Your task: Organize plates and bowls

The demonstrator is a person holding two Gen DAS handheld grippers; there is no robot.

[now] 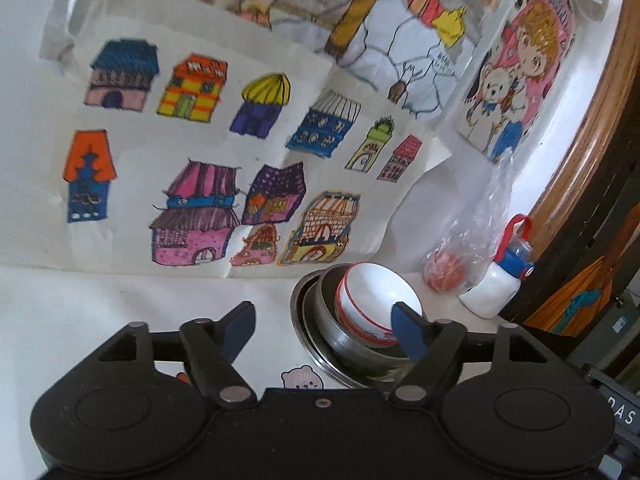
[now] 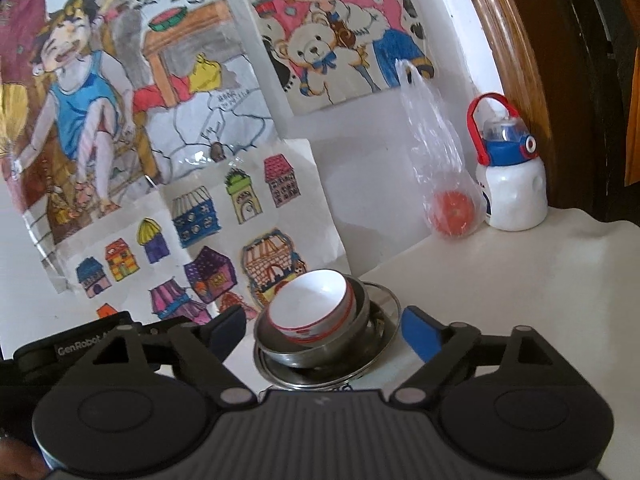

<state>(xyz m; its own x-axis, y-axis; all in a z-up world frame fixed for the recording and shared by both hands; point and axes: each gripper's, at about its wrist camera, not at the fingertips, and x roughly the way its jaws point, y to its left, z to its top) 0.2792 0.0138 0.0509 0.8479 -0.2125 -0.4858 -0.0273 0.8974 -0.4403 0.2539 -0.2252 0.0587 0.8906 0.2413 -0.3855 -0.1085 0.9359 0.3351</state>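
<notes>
A white bowl with a red rim (image 1: 376, 300) sits tilted inside a steel bowl (image 1: 352, 340), which rests on a steel plate (image 1: 308, 344) on the white table. In the right wrist view the white bowl (image 2: 310, 306), steel bowl (image 2: 320, 348) and plate (image 2: 384, 312) form the same stack. My left gripper (image 1: 326, 326) is open and empty; its right finger stands in front of the bowls. My right gripper (image 2: 324, 332) is open and empty, its fingers on either side of the stack and nearer the camera.
A clear plastic bag with a red fruit (image 2: 454, 208) and a white bottle with a blue lid and red handle (image 2: 510, 168) stand at the back right by a wooden frame (image 2: 516, 60). Children's drawings (image 2: 168, 128) cover the wall behind the table (image 2: 520, 272).
</notes>
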